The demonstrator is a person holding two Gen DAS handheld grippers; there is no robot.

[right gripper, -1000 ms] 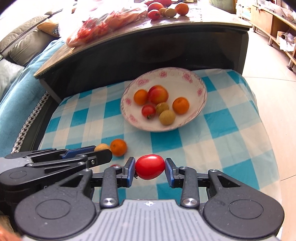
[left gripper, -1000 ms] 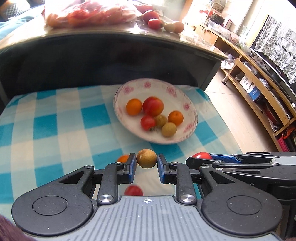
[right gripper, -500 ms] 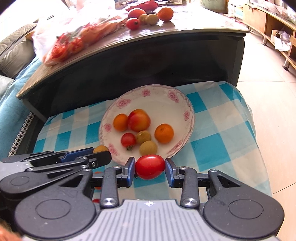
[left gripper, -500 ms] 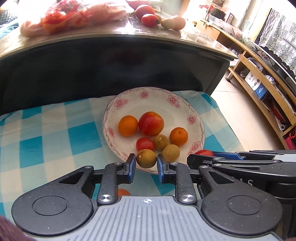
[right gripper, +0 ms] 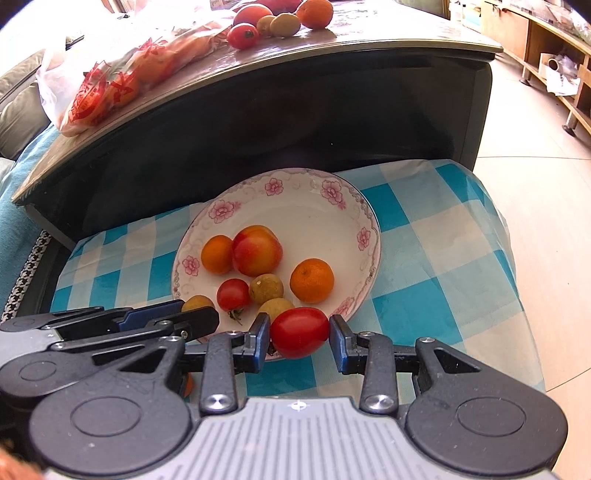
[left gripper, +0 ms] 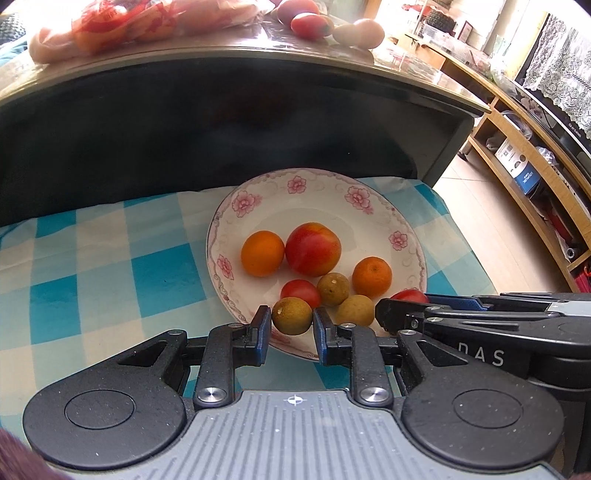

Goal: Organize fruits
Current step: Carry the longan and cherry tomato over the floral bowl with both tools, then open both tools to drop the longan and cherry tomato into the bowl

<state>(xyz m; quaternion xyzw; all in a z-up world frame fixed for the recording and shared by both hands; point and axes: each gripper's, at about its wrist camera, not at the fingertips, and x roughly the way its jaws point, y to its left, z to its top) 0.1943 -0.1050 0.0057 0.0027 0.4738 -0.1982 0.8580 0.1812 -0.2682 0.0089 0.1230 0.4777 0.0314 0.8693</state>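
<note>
My left gripper (left gripper: 291, 325) is shut on a small brown-green longan (left gripper: 291, 315), held over the near rim of the flowered plate (left gripper: 295, 184). My right gripper (right gripper: 299, 334) is shut on a red tomato (right gripper: 299, 332), also at the plate's near rim (right gripper: 365, 221), just right of the left one. In the plate lie two oranges (left gripper: 262, 253), a red-yellow apple (left gripper: 313, 249), a small tomato (left gripper: 301, 291) and two longans (left gripper: 333, 288). In the right wrist view the left gripper (right gripper: 195, 314) shows at the lower left with its longan.
The plate stands on a blue-and-white checked cloth (left gripper: 110, 273). Behind it rises a dark table (right gripper: 295, 92) bearing a plastic bag of fruit (right gripper: 110, 85) and several loose fruits (right gripper: 273, 22). Wooden shelves (left gripper: 517, 147) and bare floor (right gripper: 546, 221) lie to the right.
Both grippers have moved forward toward the plate with their fruit, from over the cloth to its near rim. Their grips have not changed.
</note>
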